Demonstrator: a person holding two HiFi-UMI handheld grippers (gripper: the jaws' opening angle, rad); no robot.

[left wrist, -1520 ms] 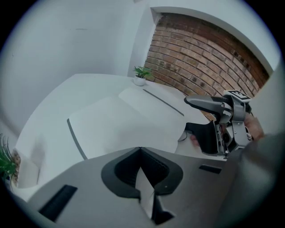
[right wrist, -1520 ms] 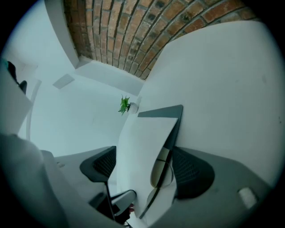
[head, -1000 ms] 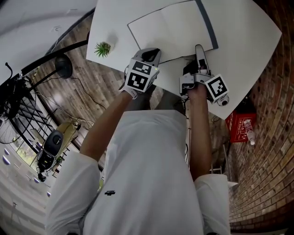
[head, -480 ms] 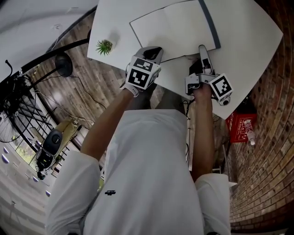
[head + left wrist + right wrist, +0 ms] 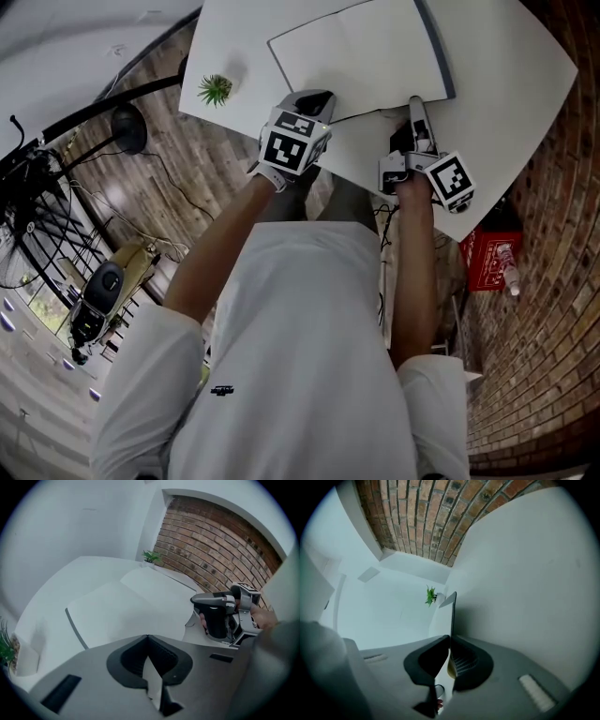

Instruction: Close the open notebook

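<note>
Upper centre, the notebook [image 5: 361,56] lies open on the white table [image 5: 506,66]. I judge it light, with floppy pages and a stiffer grey cover, best gripped at the cover's near edge. The left gripper [image 5: 314,98], jaws pressed together, points steeply down at the left page. The right gripper [image 5: 415,103], held flatter, has just closed on the right cover's edge.

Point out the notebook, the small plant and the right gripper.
notebook [image 5: 356,52], head view, on its open white page.
small plant [image 5: 214,90], head view, on its green leaves.
right gripper [image 5: 450,641], right gripper view, between its fingertips, shut on the notebook's edge.
</note>
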